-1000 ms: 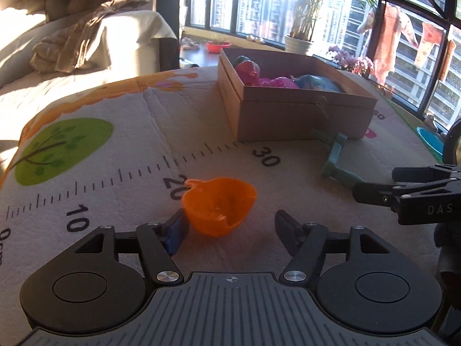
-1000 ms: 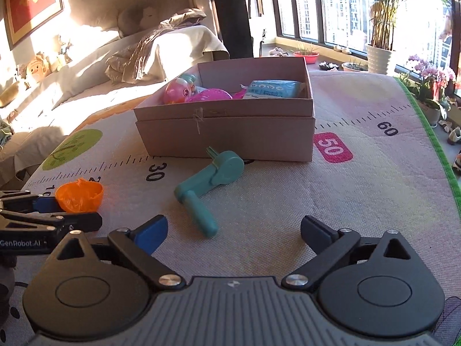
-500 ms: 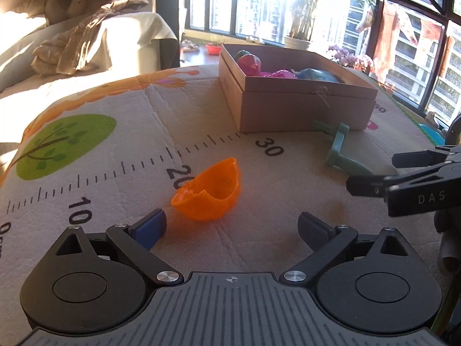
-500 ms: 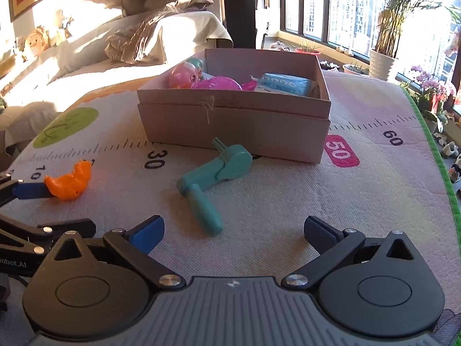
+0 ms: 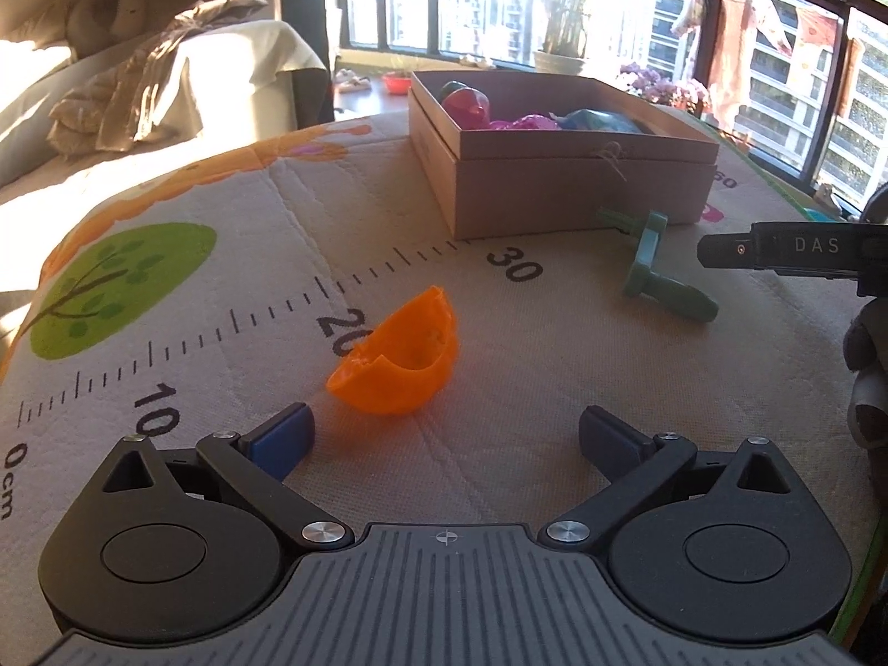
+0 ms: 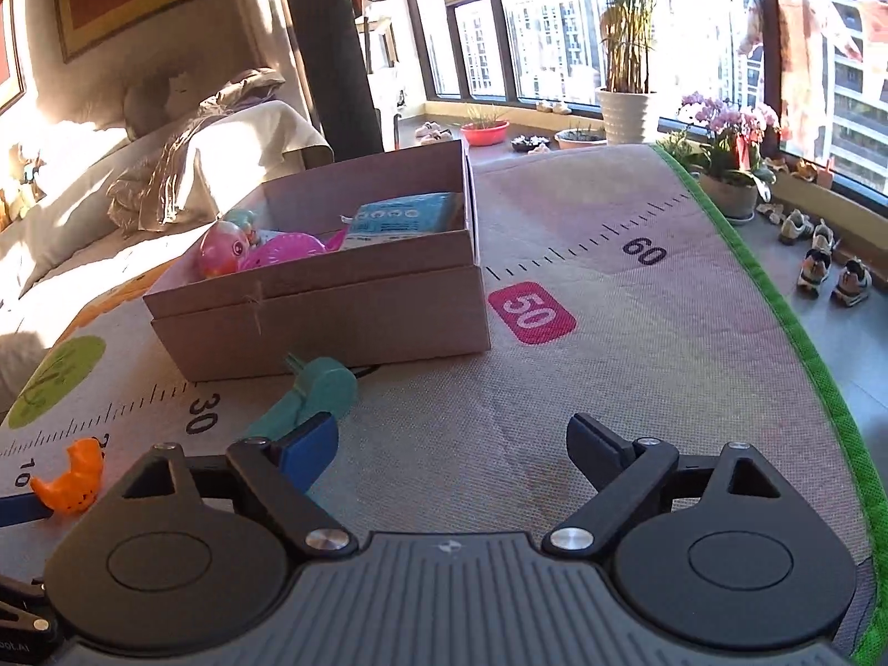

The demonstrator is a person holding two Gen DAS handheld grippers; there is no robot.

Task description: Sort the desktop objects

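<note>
On the ruler-printed play mat (image 5: 166, 299), two loose toys are waiting while the open brown cardboard box (image 6: 333, 316) is sitting partly filled.

Inside the box, a pink round plastic toy (image 6: 222, 247), a magenta plastic piece (image 6: 288, 250) and a blue packet (image 6: 405, 213) are lying together, so part of the sorting looks done; the orange plastic half-shell (image 5: 397, 366) near the "20" mark and the teal plastic crank handle (image 6: 311, 397) just beside the box's front wall are lying outside it, probably the remaining work. The left tool (image 5: 444, 438) is hovering low over the mat with its jaws spread wide and holding nothing, the orange shell just ahead of its blue left pad. The right tool (image 6: 452, 444) is likewise gaping wide and empty, angled toward the box, the crank partly hidden behind its left finger.
</note>
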